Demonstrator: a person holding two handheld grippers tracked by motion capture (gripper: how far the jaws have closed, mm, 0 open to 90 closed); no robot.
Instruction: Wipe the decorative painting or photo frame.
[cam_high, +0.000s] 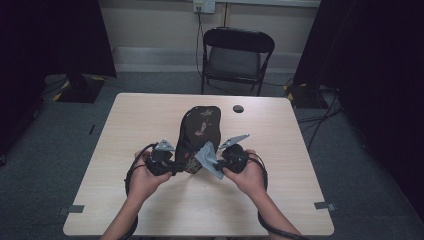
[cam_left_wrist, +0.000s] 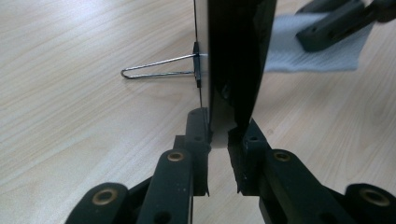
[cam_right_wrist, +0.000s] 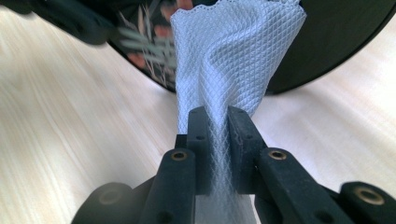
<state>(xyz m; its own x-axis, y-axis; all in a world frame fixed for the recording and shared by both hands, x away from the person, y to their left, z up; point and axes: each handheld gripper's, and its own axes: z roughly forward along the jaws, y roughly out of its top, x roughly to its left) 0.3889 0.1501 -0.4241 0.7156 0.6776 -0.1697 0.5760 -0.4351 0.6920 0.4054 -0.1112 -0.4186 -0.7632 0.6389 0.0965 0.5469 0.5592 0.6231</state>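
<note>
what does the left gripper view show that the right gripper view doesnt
Left gripper view alone: the left tongs clamped on the bottom edge of the dark panel, seen edge-on and upright, and a wire stand leg jutting from a clip on its back over the wooden table.

Right gripper view alone: the right tongs pinching the white quilted cloth, and the floral print on the panel.

Both: the panel, the cloth, the tabletop, and the other hand's tongs at the top edge.
</note>
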